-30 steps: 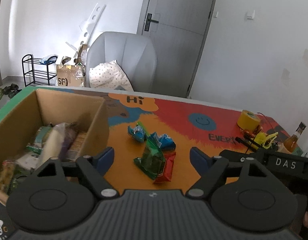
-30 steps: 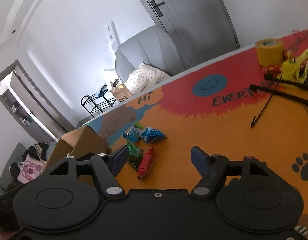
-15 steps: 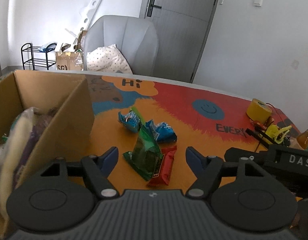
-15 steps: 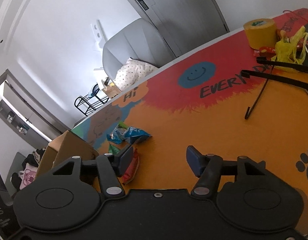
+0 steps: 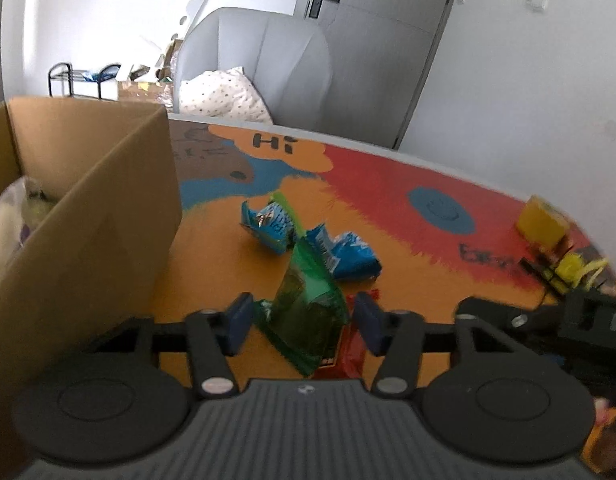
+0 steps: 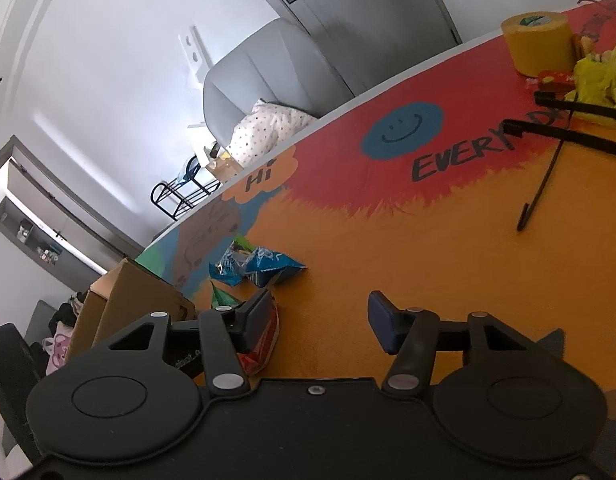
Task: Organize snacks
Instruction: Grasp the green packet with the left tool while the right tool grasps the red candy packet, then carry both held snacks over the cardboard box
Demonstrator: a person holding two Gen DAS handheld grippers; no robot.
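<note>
A green snack packet [image 5: 308, 308] stands crumpled on the colourful table mat, between the fingers of my left gripper [image 5: 304, 322]. Its jaws are closing, with the pads beside the packet and no clear press on it. A red packet [image 5: 354, 352] lies just right of the green one, and two blue packets [image 5: 268, 224] [image 5: 348, 256] lie beyond. My right gripper [image 6: 320, 316] hovers low over bare mat with its jaws closing on nothing; its left finger overlaps the red packet [image 6: 264, 344]. The cardboard box [image 5: 88, 220] with snacks inside stands at the left.
A yellow tape roll [image 6: 536, 40], a yellow bundle [image 6: 600, 76] and thin black rods [image 6: 548, 184] lie at the table's right end. A grey chair [image 5: 260, 60] with a dotted pillow stands behind the table. The right gripper's body [image 5: 548, 320] sits close beside the left one.
Both grippers came down and forward toward the snack pile. The left jaws narrowed a lot around the green packet; the right jaws narrowed a little. The box slid to the left edge of the left view.
</note>
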